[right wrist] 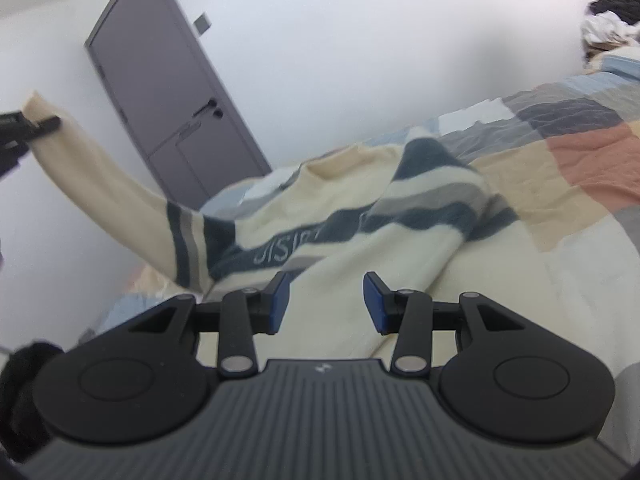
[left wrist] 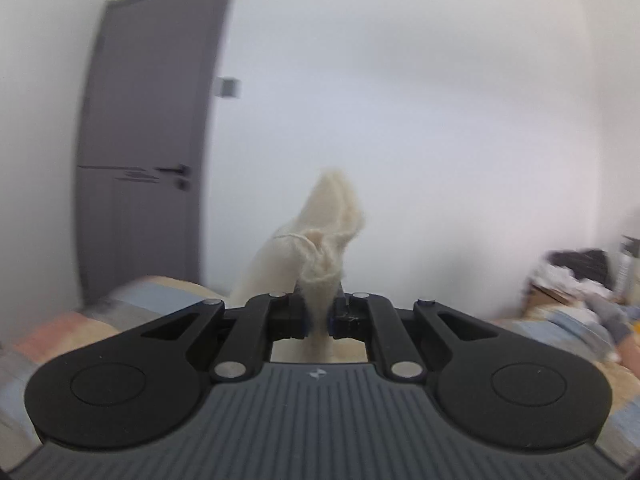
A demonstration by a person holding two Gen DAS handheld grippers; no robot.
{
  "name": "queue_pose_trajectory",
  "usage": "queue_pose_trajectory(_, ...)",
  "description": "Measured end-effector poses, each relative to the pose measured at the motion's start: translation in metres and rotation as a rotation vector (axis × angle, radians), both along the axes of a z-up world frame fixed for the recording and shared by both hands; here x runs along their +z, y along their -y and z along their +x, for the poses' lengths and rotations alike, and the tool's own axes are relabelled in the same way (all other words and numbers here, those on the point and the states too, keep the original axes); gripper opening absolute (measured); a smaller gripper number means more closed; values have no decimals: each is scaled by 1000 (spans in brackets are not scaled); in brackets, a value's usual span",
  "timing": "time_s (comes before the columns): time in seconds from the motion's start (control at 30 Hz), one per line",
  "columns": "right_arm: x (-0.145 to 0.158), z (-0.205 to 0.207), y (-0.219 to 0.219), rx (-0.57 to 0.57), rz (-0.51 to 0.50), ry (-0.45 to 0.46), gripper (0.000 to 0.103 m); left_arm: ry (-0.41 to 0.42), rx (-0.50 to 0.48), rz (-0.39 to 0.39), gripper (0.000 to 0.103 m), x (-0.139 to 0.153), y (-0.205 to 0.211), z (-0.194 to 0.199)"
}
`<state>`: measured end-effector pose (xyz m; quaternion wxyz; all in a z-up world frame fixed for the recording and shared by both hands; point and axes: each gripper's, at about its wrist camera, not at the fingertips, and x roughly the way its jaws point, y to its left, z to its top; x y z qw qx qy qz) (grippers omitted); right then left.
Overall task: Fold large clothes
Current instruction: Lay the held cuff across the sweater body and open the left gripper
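Observation:
A cream sweater [right wrist: 344, 224] with dark blue and grey stripes lies crumpled on the bed. One sleeve [right wrist: 104, 184] stretches up and to the left. My left gripper [left wrist: 319, 318] is shut on the cream cuff of that sleeve [left wrist: 328, 216] and holds it in the air; it also shows in the right wrist view [right wrist: 38, 124] at the far left. My right gripper [right wrist: 326, 306] is open and empty, just above the sweater's lower cream part.
The bed has a patchwork cover [right wrist: 580, 148] in orange, tan, blue and grey. A pile of other clothes [left wrist: 576, 276] lies at the bed's far end. A grey door [left wrist: 148, 148] stands shut in the white wall.

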<state>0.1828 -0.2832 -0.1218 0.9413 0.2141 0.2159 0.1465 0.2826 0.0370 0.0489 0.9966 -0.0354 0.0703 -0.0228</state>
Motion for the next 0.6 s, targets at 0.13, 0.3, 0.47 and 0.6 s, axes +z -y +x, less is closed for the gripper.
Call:
queue_pose_trajectory(0.13,1,-4,17,-58,45,8,45,-55,-89,-44,9,-37,61,18)
queue_pose_trajectory(0.3,-1,-7,39,-132,100,8,45,-195,-178,-145,9,-112,122,23)
queue_pose_trajectory(0.47,-7,-2,55,-186,141,1,45,-377,-214,-120,10,-207,160,14)
queue_pose_trajectory(0.6,-12,1,59,-194,147,-9,45,-468,-236,-104,10,-254,160,11)
